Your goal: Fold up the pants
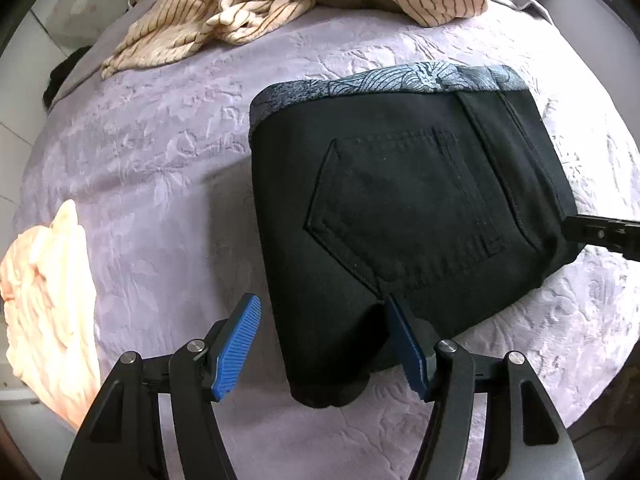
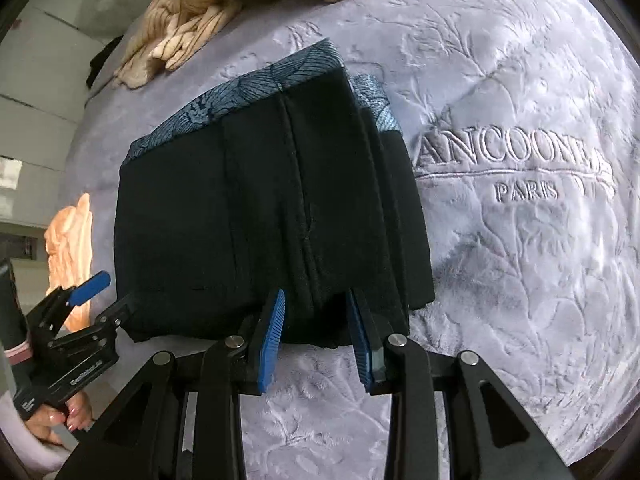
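Observation:
The black pants (image 1: 400, 208) lie folded into a compact stack on the lilac bedspread (image 1: 160, 168), back pocket up, with a blue patterned lining band along the far edge. They also show in the right wrist view (image 2: 260, 216). My left gripper (image 1: 320, 320) is open, its blue pads on either side of the stack's near corner. My right gripper (image 2: 316, 312) is open, its pads straddling the near edge of the stack. The left gripper also shows in the right wrist view (image 2: 106, 292), and part of the right gripper in the left wrist view (image 1: 600, 236).
A striped beige garment pile (image 1: 280, 4) lies at the far side of the bed. A peach cloth (image 1: 44, 304) sits at the left edge. The bedspread carries an embossed logo (image 2: 516, 168) to the right of the pants.

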